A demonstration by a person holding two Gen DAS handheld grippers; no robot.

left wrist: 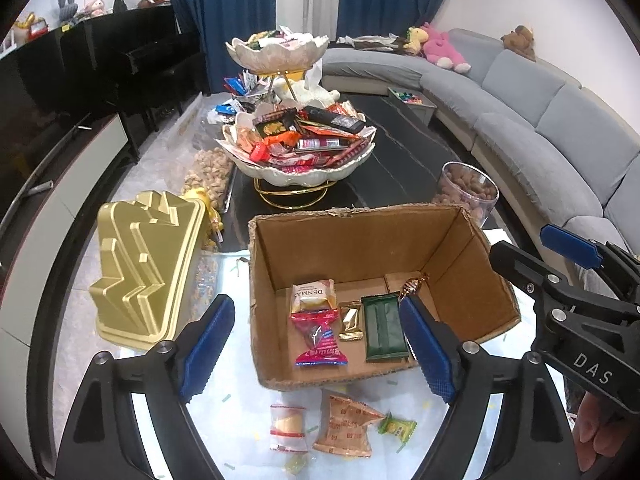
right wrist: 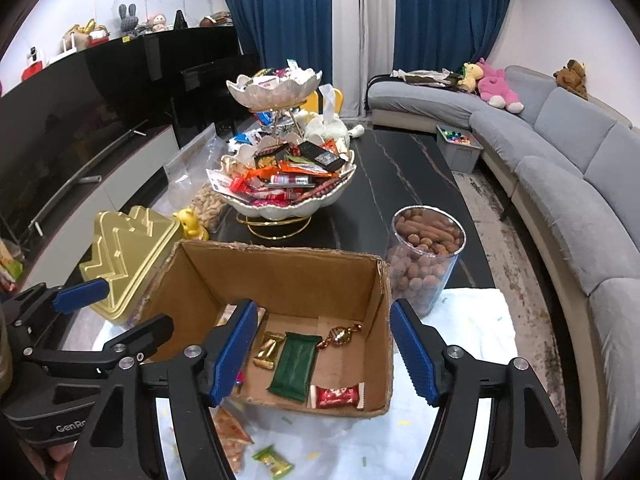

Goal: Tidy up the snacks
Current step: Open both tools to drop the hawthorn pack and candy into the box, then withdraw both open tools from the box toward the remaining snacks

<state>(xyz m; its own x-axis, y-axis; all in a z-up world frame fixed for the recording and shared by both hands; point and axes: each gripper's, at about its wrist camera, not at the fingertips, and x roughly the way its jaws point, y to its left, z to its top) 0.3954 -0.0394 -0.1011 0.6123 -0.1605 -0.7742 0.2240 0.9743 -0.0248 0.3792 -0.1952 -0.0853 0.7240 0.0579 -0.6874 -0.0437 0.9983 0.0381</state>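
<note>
An open cardboard box (left wrist: pixel 360 232) (right wrist: pixel 280 268) stands on the table and holds several snacks: a green bar (left wrist: pixel 384 326) (right wrist: pixel 294 364), a pink-red candy pack (left wrist: pixel 318 336), a small gold packet (left wrist: pixel 351 322) (right wrist: pixel 267 350), a white Denmark packet (left wrist: pixel 314 294), a gold twisted candy (right wrist: pixel 340 336) and a red bar (right wrist: pixel 336 396). Loose snacks lie in front of the box: a clear packet (left wrist: pixel 288 426), an orange packet (left wrist: pixel 348 424) and a small green candy (left wrist: pixel 398 426) (right wrist: pixel 274 460). My left gripper (left wrist: pixel 316 350) is open and empty above the box front. My right gripper (right wrist: pixel 324 358) is open and empty over the box.
A two-tier shell stand (left wrist: pixel 300 168) (right wrist: pixel 280 204) full of snacks stands behind the box. A gold tin (left wrist: pixel 140 272) (right wrist: pixel 120 256) is on the left, a clear tub of nuts (left wrist: pixel 470 194) (right wrist: pixel 424 256) on the right. A grey sofa (right wrist: pixel 560 168) curves along the right.
</note>
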